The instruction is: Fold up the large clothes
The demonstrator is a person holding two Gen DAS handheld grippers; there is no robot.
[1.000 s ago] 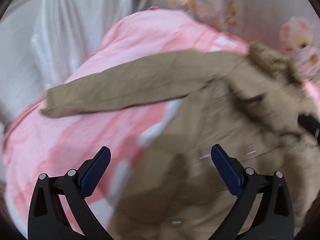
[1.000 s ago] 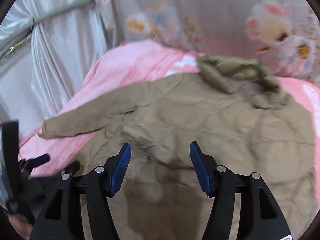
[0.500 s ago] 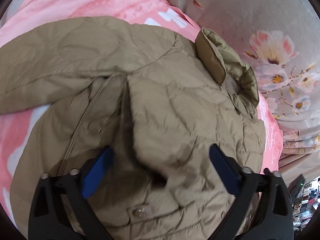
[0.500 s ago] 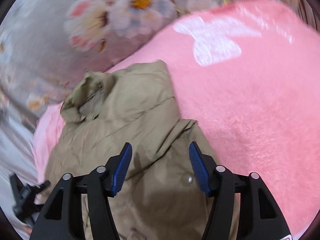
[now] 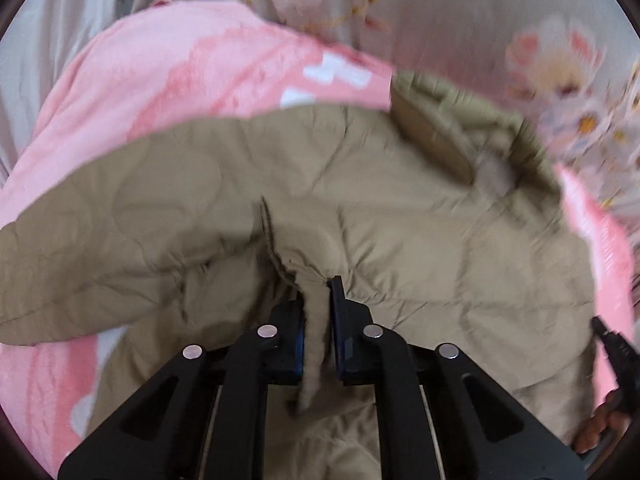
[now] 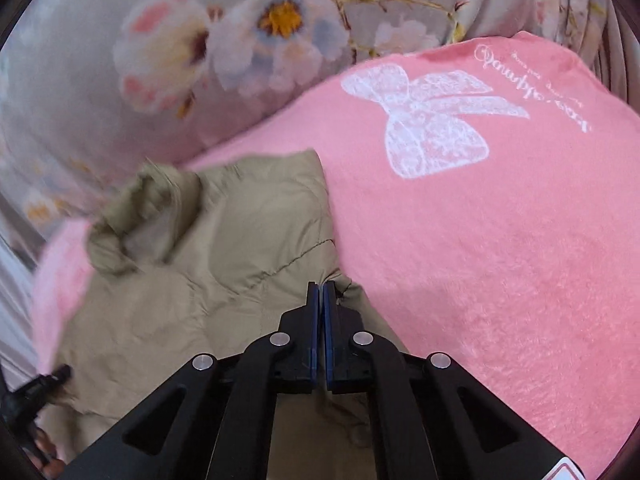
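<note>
A bunched fold of the khaki quilted jacket (image 5: 400, 216) is being pinched by the left gripper (image 5: 318, 300); its jaws have just been closing, and a strip of fabric is being pressed between the blue pads (image 5: 335, 308) and is hanging down behind them. The right gripper (image 6: 321, 292) is being held with its jaws brought fully together, also just closed; its tips are sitting at the jacket's edge, where a small pucker of cloth is seen, but whether any fabric is actually caught between the pads cannot be told.

The jacket is being spread across a pink blanket (image 6: 500, 260), with its collar (image 5: 448, 132) lying toward the far side and one sleeve (image 5: 80, 248) extending out to the left of the left wrist view. A white lace bow print (image 6: 424, 120) is being shown on the bare blanket to the right of the jacket. A floral curtain (image 6: 200, 48) is hanging beyond the blanket. Motion blur is being recorded in both views, heaviest around the collar.
</note>
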